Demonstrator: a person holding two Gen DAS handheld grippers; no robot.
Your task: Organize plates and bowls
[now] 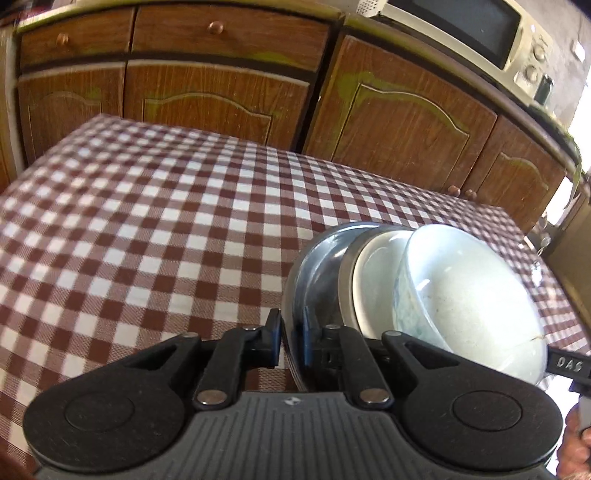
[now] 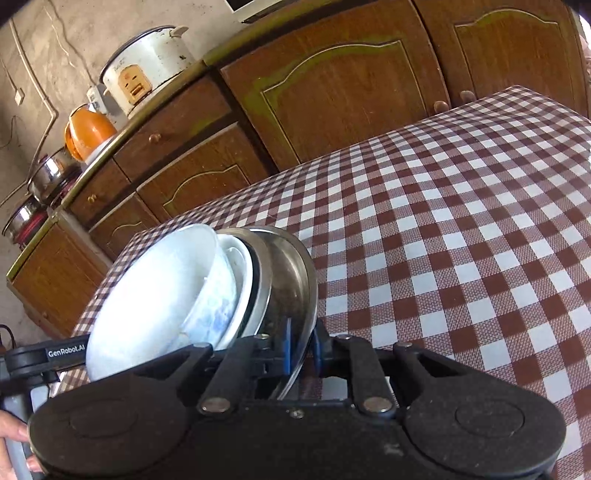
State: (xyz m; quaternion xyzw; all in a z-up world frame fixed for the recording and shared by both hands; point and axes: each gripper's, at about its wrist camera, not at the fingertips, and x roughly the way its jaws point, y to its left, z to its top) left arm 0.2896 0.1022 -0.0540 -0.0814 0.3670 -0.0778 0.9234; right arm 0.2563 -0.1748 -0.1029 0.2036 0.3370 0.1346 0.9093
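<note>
A stack of dishes is held between both grippers above the checked table (image 1: 147,221). The widest piece is a steel plate (image 1: 314,258) with a steel dish, a white plate (image 1: 373,280) and a white bowl (image 1: 472,295) nested in it. My left gripper (image 1: 291,339) is shut on the steel plate's rim. My right gripper (image 2: 301,350) is shut on the opposite rim of the steel plate (image 2: 291,273). The white bowl (image 2: 159,291) also shows in the right wrist view. The stack appears tilted in both views.
Wooden cabinets (image 1: 399,122) run behind the table. A microwave (image 1: 480,33) sits on the counter. A rice cooker (image 2: 147,70), an orange kettle (image 2: 88,133) and steel pots (image 2: 48,177) stand along the counter.
</note>
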